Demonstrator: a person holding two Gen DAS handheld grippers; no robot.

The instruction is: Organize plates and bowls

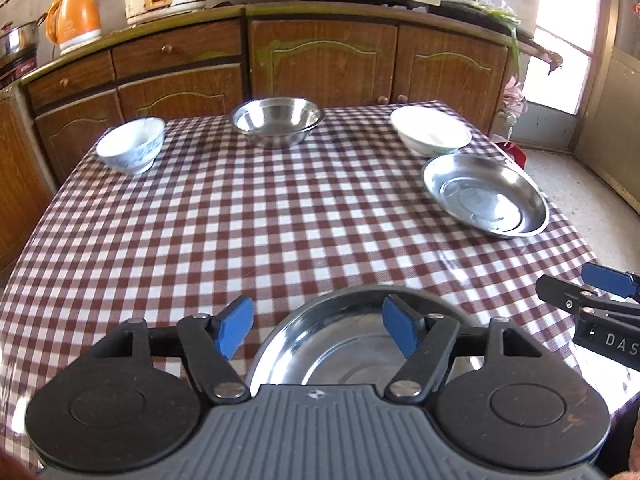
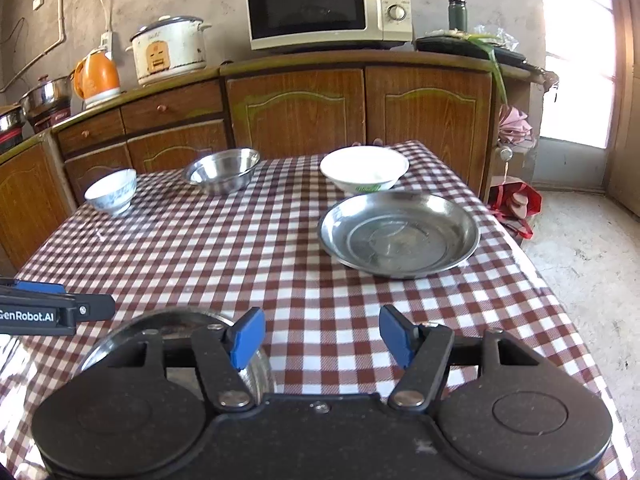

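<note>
On the checked table (image 1: 280, 216), a steel plate (image 1: 344, 344) lies just under the left gripper (image 1: 320, 330), whose jaws are spread and grip nothing. The right gripper (image 2: 322, 336), also spread and empty, has that plate at its left finger.

Black grippers (image 1: 318, 330), blue-padded fingers (image 1: 234, 326), silver screws.
</note>
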